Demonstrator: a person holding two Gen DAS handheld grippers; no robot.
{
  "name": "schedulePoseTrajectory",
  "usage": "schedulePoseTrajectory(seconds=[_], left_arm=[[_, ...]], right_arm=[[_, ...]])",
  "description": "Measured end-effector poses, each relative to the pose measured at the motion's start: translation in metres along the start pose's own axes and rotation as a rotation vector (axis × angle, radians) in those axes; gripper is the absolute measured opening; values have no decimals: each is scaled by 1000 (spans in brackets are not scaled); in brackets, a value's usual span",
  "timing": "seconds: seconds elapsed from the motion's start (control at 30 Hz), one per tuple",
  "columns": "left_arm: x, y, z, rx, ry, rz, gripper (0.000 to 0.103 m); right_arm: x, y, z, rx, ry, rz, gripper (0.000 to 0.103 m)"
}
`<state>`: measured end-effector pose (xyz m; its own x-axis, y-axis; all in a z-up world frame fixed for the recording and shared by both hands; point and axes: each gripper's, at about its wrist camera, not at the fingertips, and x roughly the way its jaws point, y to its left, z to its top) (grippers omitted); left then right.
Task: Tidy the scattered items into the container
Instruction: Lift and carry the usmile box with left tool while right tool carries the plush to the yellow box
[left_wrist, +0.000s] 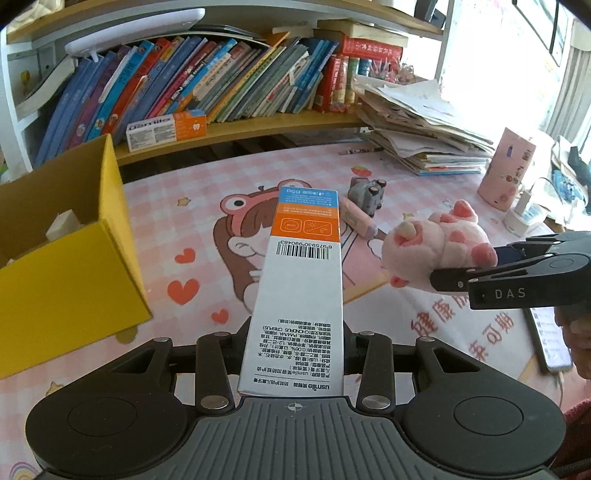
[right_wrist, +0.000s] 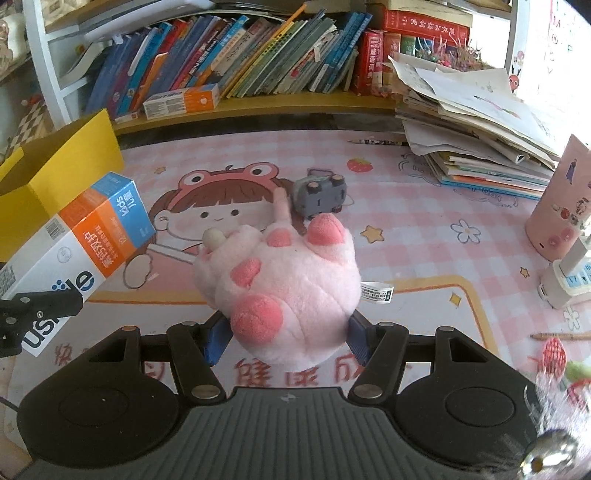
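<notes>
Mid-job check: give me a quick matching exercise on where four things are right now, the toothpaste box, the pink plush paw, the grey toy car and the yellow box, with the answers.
Things:
1. toothpaste box
2. pink plush paw
3. grey toy car
4. yellow box

Places:
A. lying on the pink desk mat, untouched
B. held in the right gripper
C. standing open at the left of the desk
D. held in the left gripper

Pairs: 1-D, 2-B, 3-A, 4-C

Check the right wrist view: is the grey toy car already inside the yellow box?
No, the grey toy car sits on the mat, apart from the yellow box.
</notes>
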<state>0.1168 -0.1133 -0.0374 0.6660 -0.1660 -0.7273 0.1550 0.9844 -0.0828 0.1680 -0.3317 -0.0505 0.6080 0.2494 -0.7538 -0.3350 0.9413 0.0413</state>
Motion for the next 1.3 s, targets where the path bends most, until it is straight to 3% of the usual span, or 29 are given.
schedulePoseTrajectory(seconds=[0.63, 1.3], left_arm=[[-66, 77, -57, -18, -5, -50, 39], [-120, 151, -102, -79, -26, 25, 39]], right_arm=[[-29, 109, -19, -44, 2, -7, 61], [-28, 215, -29, -135, 5, 87, 61]])
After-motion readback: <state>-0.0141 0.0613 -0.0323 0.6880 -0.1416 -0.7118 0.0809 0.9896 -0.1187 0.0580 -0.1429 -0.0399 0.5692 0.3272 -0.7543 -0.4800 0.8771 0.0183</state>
